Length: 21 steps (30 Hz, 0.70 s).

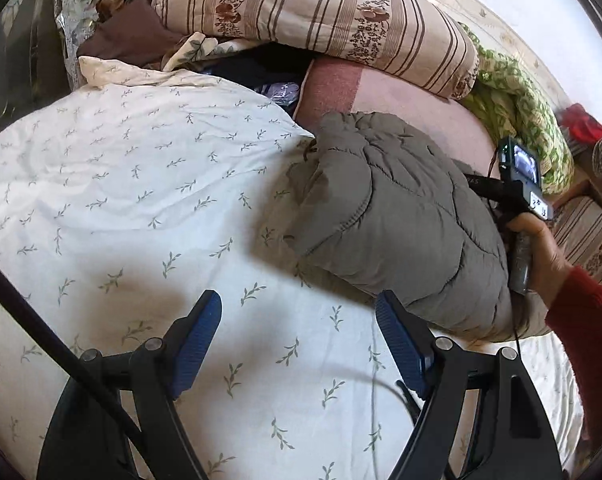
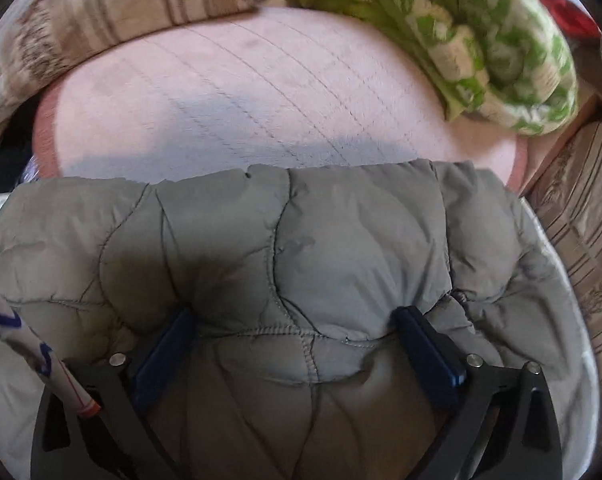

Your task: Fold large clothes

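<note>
A grey quilted jacket [image 1: 393, 216] lies bundled in a thick fold on the bed, partly on the white leaf-print sheet [image 1: 121, 184] and partly on a pink blanket [image 1: 413, 96]. My left gripper [image 1: 297, 300] hovers open over bare sheet just in front of the jacket's near edge, with nothing between its fingers. In the right wrist view, my right gripper [image 2: 295, 314] stands wide open, pushed down into the jacket [image 2: 341, 232]. A puffy bulge of jacket sits between the jaws and is not pinched. A hand [image 1: 541, 248] in a red sleeve holds that gripper behind the jacket.
A striped floral pillow [image 1: 321, 12] and brown clothes are piled at the head of the bed. A green floral quilt [image 2: 481, 40] lies rolled at the far right, and the bed's edge and striped fabric lie beyond it. A black cable [image 1: 29, 320] crosses the left wrist view.
</note>
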{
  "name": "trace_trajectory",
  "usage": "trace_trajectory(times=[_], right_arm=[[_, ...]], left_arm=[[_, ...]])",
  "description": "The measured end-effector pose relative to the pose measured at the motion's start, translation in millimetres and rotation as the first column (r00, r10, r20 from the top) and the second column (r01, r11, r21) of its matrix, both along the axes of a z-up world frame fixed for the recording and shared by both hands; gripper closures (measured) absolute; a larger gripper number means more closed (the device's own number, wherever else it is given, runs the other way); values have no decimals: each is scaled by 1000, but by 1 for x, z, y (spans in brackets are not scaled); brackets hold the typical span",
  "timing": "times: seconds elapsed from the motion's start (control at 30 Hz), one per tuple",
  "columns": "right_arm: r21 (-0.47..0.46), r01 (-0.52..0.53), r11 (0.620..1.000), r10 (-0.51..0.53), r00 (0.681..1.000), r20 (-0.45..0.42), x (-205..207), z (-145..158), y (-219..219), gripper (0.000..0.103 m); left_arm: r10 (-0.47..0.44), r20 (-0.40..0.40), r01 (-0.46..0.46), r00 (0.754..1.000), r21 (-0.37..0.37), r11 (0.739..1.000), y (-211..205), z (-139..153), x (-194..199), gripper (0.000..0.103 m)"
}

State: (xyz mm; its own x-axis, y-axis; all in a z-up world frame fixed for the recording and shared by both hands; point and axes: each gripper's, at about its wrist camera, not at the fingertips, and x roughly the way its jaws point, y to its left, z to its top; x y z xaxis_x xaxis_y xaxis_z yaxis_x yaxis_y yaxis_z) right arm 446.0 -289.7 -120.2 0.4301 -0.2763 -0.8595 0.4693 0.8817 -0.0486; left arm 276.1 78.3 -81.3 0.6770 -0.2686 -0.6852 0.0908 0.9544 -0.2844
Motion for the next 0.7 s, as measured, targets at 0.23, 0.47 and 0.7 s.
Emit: trace_trajectory(times=[0.23,0.47,0.7], right_arm=[[-43,-14,999,13,1000,-12,-20,30,11,1],[-27,-134,991,136,989,60,-104,71,65,1],[7,-171,985,170,985,3,-105,22,90,0]], left_arm=[[-1,82,-3,997,53,999,-4,17,-19,24],[66,123,-76,990,83,994,9,28,-25,24],[112,42,-112,993,-2,994,33,29,-2,24]])
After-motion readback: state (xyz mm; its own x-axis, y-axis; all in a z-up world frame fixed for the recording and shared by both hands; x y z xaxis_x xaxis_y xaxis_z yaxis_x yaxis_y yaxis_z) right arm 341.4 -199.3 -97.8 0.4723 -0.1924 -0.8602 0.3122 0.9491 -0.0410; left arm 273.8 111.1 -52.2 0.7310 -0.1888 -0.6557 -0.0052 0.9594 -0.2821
